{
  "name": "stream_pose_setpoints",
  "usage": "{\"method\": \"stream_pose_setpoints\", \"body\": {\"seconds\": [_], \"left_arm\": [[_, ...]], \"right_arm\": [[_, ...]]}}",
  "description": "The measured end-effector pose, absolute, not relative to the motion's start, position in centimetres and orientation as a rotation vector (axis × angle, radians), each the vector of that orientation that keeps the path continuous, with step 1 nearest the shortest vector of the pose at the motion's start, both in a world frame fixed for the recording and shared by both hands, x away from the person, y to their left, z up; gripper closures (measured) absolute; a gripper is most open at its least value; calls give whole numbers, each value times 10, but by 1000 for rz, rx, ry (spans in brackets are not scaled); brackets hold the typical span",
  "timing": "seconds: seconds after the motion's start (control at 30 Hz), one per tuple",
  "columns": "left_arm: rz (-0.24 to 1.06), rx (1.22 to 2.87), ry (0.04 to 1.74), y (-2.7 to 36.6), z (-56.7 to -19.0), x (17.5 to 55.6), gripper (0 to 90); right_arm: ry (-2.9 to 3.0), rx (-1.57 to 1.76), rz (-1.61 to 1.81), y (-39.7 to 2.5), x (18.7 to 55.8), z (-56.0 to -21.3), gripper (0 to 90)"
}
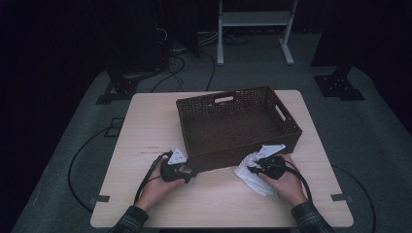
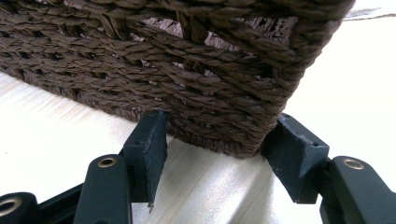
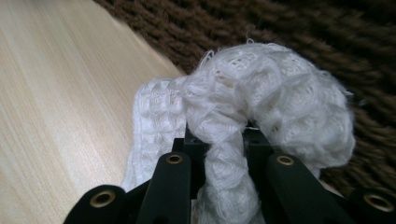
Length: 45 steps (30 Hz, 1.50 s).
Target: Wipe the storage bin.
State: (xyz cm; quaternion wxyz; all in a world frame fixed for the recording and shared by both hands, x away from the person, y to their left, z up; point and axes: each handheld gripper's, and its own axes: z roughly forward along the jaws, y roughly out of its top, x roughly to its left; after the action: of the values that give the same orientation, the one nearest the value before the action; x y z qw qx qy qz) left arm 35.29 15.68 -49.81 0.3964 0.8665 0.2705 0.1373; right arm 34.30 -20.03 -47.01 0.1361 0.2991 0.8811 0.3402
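Right gripper (image 1: 253, 169): jaws closed on a bunched fold of the white cloth (image 3: 261, 107), held just in front of the basket's near right corner.
Left gripper (image 2: 219, 154): jaws spread wide, straddling the basket's near left corner, both pads touching or nearly touching the weave; nothing clamped.
White cloth: waffle-textured, partly lifted in the grip, the rest lying on the table against the basket's near wall.
Basket (image 1: 284, 127): dark brown wicker, rectangular, handle slots in its end walls, standing toward the far side of the table.
Table (image 1: 145, 126): pale wood grain, rounded corners; faint reddish mark left of the basket.
Floor (image 1: 374, 136): grey carpet around the table, black cables looping left of and beyond the basket.
Room: dark; white frame legs (image 1: 221, 39) and black stand bases beyond the basket's far side.
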Motion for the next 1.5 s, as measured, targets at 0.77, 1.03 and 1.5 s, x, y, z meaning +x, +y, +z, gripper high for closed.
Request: {"method": "stream_pose_setpoints", "body": {"seconds": [0.77, 1.03, 1.5], "left_arm": [[343, 2194, 684, 157, -498, 353, 417], [342, 2194, 683, 157, -498, 353, 420], [342, 2194, 683, 157, -498, 353, 421]], "right_arm": [[2404, 807, 1106, -210, 333, -424, 767], [2359, 780, 1151, -212, 329, -407, 767], [2434, 761, 1118, -196, 335, -425, 768]]}}
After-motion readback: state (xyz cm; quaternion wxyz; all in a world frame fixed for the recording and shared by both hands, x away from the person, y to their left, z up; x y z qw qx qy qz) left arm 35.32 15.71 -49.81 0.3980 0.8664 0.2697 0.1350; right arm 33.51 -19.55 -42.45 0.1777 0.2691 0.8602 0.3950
